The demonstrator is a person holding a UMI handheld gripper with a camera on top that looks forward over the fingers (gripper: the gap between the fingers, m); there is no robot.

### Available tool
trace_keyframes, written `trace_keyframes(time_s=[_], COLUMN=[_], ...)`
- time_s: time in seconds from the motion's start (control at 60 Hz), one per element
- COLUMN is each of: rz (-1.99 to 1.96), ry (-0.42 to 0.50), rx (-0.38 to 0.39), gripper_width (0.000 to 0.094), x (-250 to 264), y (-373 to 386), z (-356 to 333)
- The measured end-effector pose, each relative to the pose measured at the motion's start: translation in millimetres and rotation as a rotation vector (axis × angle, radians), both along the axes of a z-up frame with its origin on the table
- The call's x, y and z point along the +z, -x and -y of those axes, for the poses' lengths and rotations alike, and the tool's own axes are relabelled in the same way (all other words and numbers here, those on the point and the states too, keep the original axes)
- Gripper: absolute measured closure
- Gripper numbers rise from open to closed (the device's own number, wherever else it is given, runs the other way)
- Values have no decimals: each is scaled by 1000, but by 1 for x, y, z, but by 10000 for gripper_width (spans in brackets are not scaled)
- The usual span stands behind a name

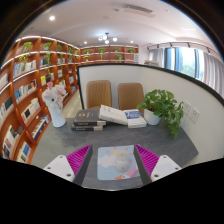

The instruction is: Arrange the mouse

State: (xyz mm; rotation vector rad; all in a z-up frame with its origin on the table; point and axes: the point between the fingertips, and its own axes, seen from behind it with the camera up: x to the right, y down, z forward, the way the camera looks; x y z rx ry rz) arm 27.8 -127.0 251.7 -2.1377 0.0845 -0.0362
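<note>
A pale mouse (121, 163) lies on a light mouse pad (104, 168) printed with pink and orange patches, on the grey table (60, 140). My gripper (113, 152) is open, its magenta pads (79, 158) standing wide at either side of the mouse pad. The mouse rests on the pad between the fingers, a little nearer the right one, with a gap on both sides. Neither finger touches it.
Beyond the pad are a stack of books (89, 121), an open book (121, 115) and a potted plant (164, 106). A white figure (55, 106) stands at the left. Two chairs (100, 94) sit behind the table. Bookshelves (24, 92) line the left wall.
</note>
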Motion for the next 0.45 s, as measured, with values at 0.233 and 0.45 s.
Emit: trace_keyframes(time_s=[0.233,0.45], rz=[15,25], ry=[28,29], rx=[6,21], gripper_width=[108,111], x=[-2,2], y=[23,38], z=[34,46])
